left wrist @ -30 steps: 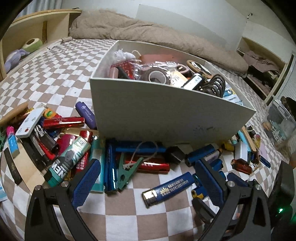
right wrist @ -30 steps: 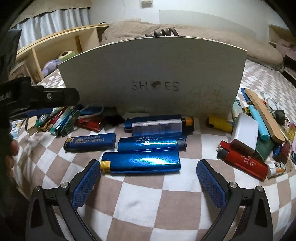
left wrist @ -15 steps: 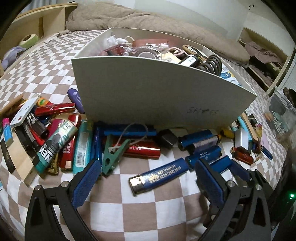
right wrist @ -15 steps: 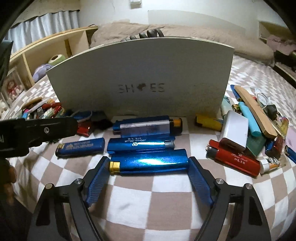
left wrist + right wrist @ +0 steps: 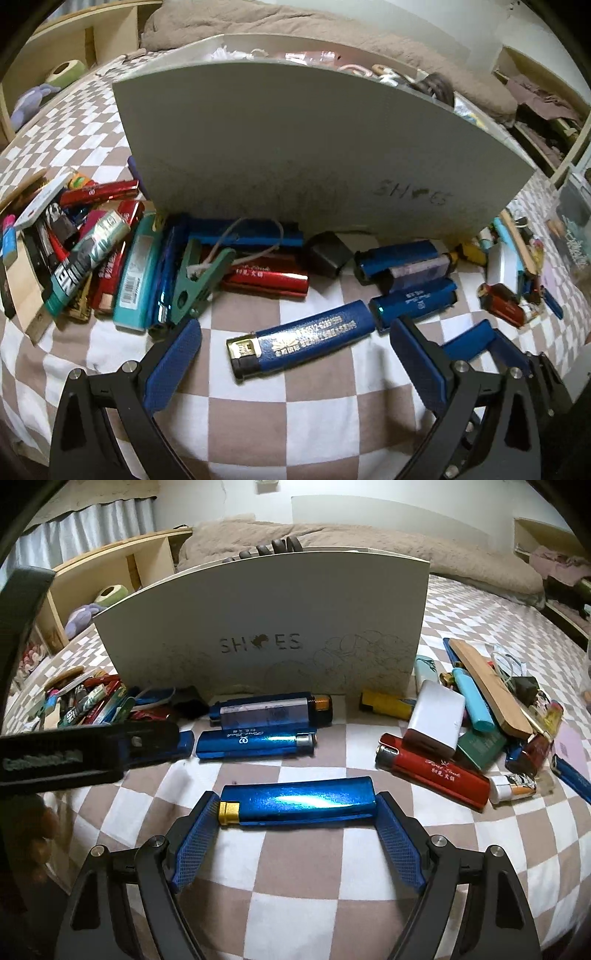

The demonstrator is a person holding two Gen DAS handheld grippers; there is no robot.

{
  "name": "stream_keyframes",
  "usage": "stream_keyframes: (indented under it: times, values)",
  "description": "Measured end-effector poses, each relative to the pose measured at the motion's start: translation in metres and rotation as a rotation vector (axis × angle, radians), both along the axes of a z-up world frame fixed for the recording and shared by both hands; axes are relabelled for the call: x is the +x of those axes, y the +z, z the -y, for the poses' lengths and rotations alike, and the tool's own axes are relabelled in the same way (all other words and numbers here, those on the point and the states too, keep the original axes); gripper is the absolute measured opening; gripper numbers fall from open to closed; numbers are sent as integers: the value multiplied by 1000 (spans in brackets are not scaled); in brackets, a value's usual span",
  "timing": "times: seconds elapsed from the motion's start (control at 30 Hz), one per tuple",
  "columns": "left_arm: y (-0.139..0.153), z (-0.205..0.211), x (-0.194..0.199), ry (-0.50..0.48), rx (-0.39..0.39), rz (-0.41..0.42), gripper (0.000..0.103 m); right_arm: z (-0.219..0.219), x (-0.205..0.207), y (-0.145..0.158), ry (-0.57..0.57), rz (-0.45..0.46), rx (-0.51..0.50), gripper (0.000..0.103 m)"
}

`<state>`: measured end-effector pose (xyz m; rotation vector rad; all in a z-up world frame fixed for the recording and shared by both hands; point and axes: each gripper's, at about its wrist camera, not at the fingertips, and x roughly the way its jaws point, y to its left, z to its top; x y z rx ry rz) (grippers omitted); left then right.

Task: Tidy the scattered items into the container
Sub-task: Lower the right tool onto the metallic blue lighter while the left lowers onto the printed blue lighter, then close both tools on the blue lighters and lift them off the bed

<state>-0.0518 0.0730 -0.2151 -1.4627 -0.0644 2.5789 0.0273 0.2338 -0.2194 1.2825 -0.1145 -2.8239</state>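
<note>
Currently, step in hand: pick-up, one lighter per tong.
Right gripper (image 5: 297,818): clamped endwise on glossy metallic-blue lighter with gold cap (image 5: 299,800), lower centre.
Left gripper (image 5: 291,354): jaws spread around matte blue printed lighter (image 5: 301,339), untouched.
Container: white cardboard shoe box (image 5: 266,635), upper centre.
Next move: a lift over the box wall is judged needed.

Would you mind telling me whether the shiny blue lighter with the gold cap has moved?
Yes. The shiny blue lighter has come away from the shoe box, clamped in the right gripper.
</note>
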Motion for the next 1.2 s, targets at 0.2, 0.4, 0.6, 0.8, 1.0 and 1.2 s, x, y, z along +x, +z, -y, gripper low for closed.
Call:
stream_keyframes:
  times: [0.2, 0.4, 0.6, 0.8, 1.0, 1.2]
  values:
    - [-6, -4, 2, 34, -41, -57, 100, -3, 0, -1, -1, 5, -16, 84]
    - [-9, -7, 4, 34, -69, -76, 99, 4, -5, 0, -1, 5, -9, 85]
    - [-8, -6, -3, 108, -41, -42, 99, 5, -6, 0, -2, 5, -3, 85]
    - [-11, -13, -4, 148, -78, -57, 100, 5, -4, 0, -3, 6, -6, 85]
    - [-10, -7, 10, 106, -85, -110, 87, 4, -4, 1, 2, 7, -16, 85]
    - [-6, 7, 13, 29, -48, -113, 84, 4, -3, 1, 4, 8, -25, 85]
